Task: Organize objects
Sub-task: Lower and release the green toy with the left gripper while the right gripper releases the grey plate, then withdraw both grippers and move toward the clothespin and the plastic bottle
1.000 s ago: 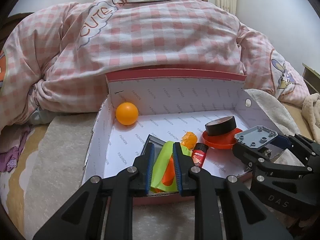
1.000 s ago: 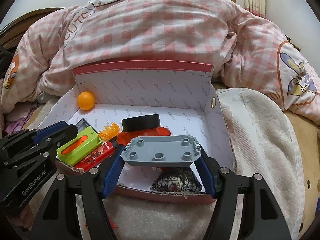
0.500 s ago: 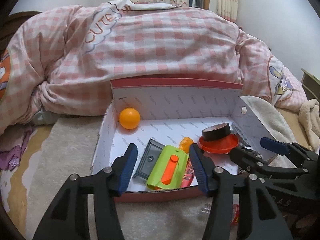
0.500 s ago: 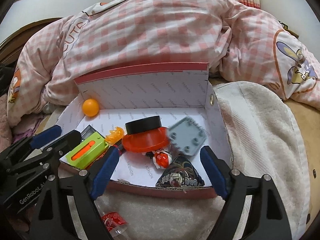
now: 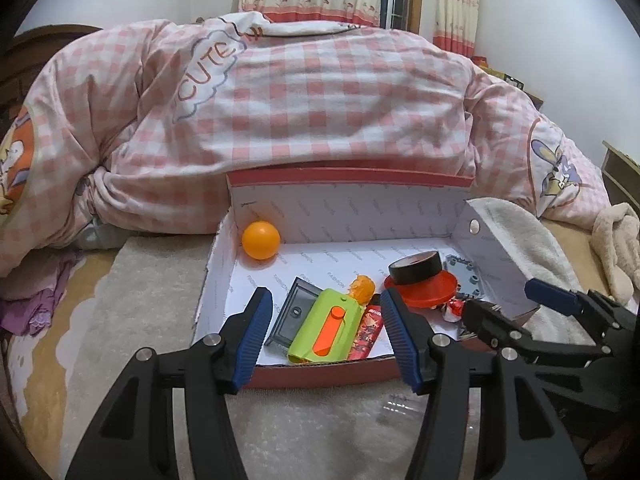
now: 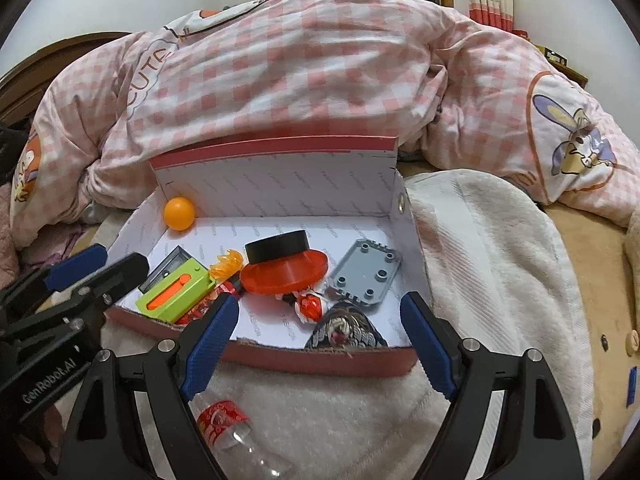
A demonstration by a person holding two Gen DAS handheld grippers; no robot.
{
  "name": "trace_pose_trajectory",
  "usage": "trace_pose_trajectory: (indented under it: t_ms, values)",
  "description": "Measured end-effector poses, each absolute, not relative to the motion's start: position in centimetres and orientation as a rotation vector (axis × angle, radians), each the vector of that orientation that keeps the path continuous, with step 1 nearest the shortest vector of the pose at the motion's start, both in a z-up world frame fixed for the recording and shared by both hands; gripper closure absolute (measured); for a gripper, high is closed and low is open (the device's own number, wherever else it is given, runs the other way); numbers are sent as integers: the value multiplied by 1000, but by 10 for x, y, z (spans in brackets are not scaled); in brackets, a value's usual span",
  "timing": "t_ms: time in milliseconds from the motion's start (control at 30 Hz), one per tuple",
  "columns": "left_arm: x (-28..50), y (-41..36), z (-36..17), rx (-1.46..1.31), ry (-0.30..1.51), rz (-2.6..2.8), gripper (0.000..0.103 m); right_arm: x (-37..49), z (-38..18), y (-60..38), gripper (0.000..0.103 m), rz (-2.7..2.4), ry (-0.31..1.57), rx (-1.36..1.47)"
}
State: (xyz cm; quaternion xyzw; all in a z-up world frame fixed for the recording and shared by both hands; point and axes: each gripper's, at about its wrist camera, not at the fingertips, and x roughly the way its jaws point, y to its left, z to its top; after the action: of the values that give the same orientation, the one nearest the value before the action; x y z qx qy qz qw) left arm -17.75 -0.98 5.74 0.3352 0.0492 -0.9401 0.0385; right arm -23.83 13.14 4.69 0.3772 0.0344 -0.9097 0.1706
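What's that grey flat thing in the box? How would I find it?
Look into the open box in front of the checked quilt. At its right end, beside the red disc, lies the grey plate. It is the only grey piece, rectangular with round studs and clipped corners.

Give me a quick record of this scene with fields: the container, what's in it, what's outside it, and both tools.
container: open box on a towel
contents: orange ball, green case, tape roll on red disc, grey plate
outside: plastic bottle in front of the box
left tool: open, empty
right tool: open, empty
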Motion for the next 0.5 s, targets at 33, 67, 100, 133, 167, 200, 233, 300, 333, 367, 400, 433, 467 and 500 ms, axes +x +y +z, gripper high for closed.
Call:
trace_pose_trajectory:
  t_ms: [33, 67, 100, 133, 167, 200, 233, 300, 333, 367, 400, 433, 467, 500]
  values:
    - [-175, -9, 61, 1020, 151, -2885, 46, -236, 49, 133, 18, -2581, 89, 1070]
    - [-172, -9, 65, 1011, 154, -2887, 46, -235, 51, 133, 18, -2578, 84, 1070]
    - [-170, -9, 68, 1008, 156, -2886, 46, -233, 53, 134, 18, -2576, 80, 1068]
    - [-167, -9, 70, 1007, 161, -2887, 46, -230, 57, 135, 18, -2578, 79, 1061]
    - [-164, -8, 72, 1009, 166, -2889, 46, -228, 58, 135, 18, -2582, 85, 1056]
    - [-161, -8, 73, 1012, 169, -2891, 46, -225, 60, 135, 18, -2583, 91, 1054]
    - [-159, -7, 75, 1013, 172, -2894, 46, -222, 61, 136, 18, -2582, 94, 1052]
    - [-152, -5, 77, 1011, 172, -2908, 46, -216, 62, 137, 18, -2571, 100, 1052]
    - [-148, -4, 78, 1010, 170, -2915, 46, -213, 62, 137, 18, -2564, 105, 1053]
    - [-144, -2, 78, 1011, 165, -2921, 45, -209, 61, 137, 18, -2556, 112, 1052]
    - [-141, 0, 78, 1015, 156, -2925, 44, -206, 61, 137, 18, -2549, 118, 1051]
    - [-137, 3, 77, 1022, 147, -2928, 44, -200, 60, 136, 18, -2537, 133, 1049]
    - [-133, 6, 76, 1032, 142, -2936, 44, -197, 59, 135, 18, -2529, 144, 1046]
    - [-129, 8, 76, 1040, 142, -2947, 44, -193, 59, 135, 18, -2523, 158, 1043]
